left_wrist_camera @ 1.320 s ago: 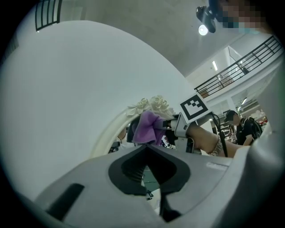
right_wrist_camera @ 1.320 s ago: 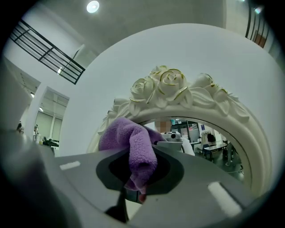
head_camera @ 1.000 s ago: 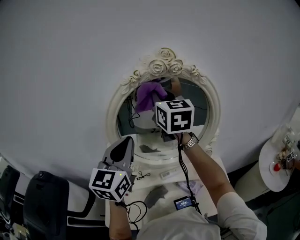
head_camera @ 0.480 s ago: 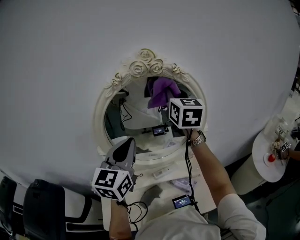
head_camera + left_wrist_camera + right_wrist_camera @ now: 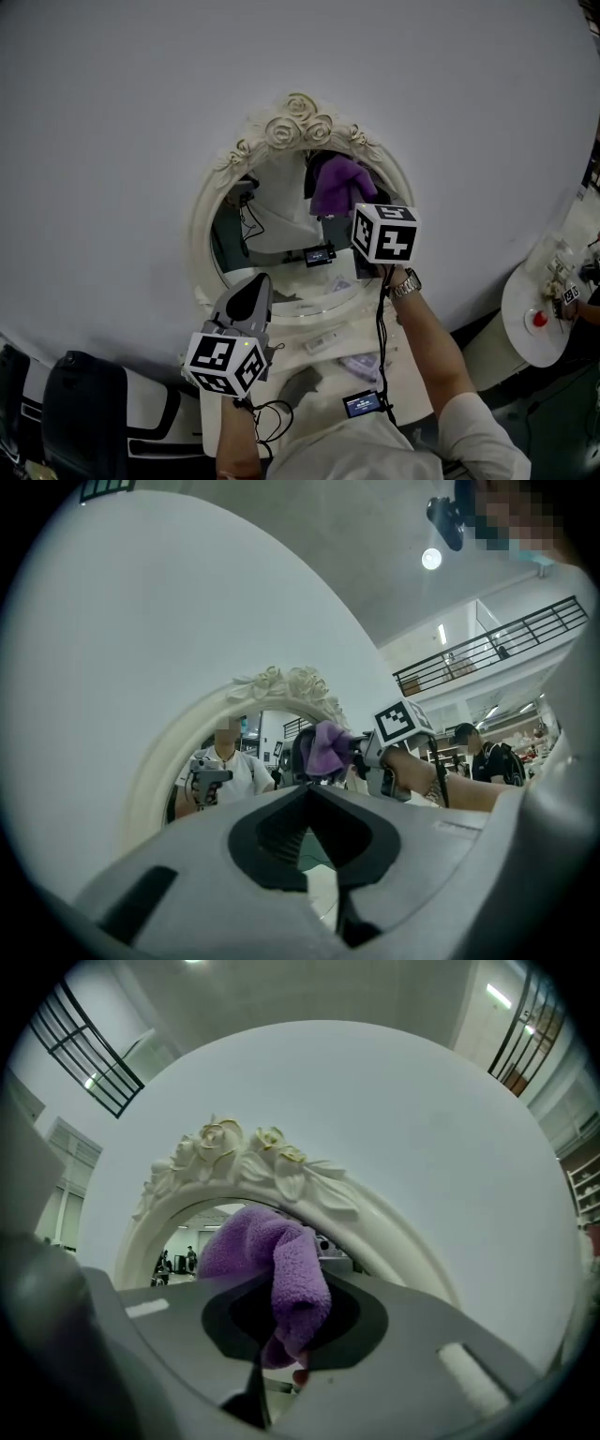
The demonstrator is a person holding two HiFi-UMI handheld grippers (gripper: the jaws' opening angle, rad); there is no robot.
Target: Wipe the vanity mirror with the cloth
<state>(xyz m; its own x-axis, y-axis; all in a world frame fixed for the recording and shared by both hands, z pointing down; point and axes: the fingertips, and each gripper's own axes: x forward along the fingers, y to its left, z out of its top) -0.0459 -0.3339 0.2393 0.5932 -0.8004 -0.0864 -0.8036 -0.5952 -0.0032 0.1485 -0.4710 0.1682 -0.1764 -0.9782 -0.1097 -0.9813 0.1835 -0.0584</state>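
Observation:
The oval vanity mirror point(image 5: 298, 120) has a white frame topped with carved roses and stands against a pale wall. My right gripper point(image 5: 351, 201) is shut on a purple cloth point(image 5: 342, 184) and holds it against the upper right part of the glass. In the right gripper view the cloth point(image 5: 286, 1274) bunches out between the jaws, just under the rose frame point(image 5: 253, 1155). My left gripper point(image 5: 259, 280) hangs low in front of the mirror's bottom left rim, shut with nothing in it. From the left gripper view point(image 5: 309, 791) the cloth point(image 5: 328, 747) shows against the mirror.
Below the mirror a white vanity top point(image 5: 323, 370) carries small items, cables and a small screen device point(image 5: 362, 404). A round white side table point(image 5: 536, 323) with small objects stands at the right. A dark chair point(image 5: 82, 403) sits at the lower left.
My right gripper has carried the purple cloth from the upper left of the glass across to the upper right. The left gripper has stayed in place.

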